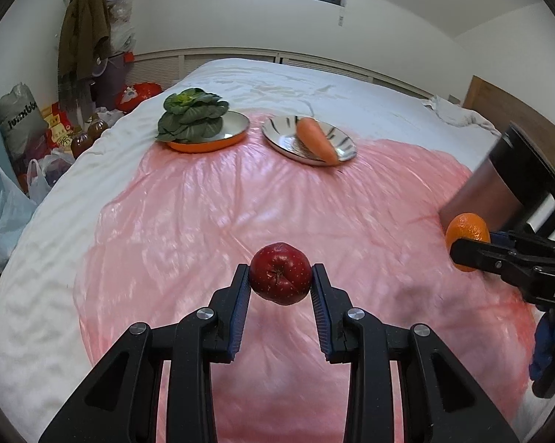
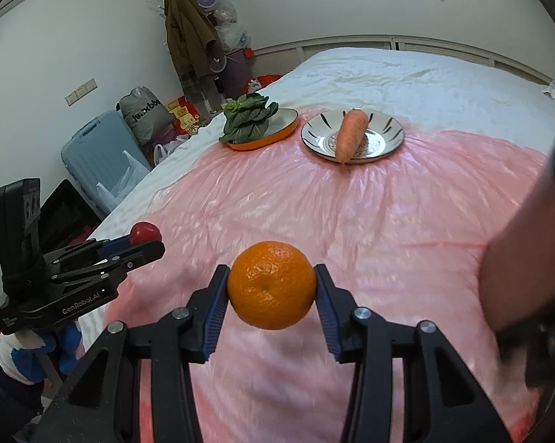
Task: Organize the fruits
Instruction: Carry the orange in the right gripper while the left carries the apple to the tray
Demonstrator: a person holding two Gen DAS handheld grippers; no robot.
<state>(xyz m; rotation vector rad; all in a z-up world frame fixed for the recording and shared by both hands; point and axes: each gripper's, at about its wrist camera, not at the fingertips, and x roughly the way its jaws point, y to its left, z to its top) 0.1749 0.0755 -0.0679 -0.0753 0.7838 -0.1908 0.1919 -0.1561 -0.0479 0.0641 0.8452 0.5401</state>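
Above the bed's pink plastic sheet [image 1: 211,199], the left gripper [image 1: 280,282] clamps a red apple [image 1: 279,273] and the right gripper [image 2: 271,286] clamps an orange [image 2: 271,284], both lifted clear. Carrying appears underway; next, each fruit likely needs a resting place beside the plated carrot [image 2: 349,134] and greens [image 2: 247,114].

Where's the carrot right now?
The carrot lies across the striped white plate at the far end of the pink sheet, just right of the orange-rimmed plate holding the leafy greens.
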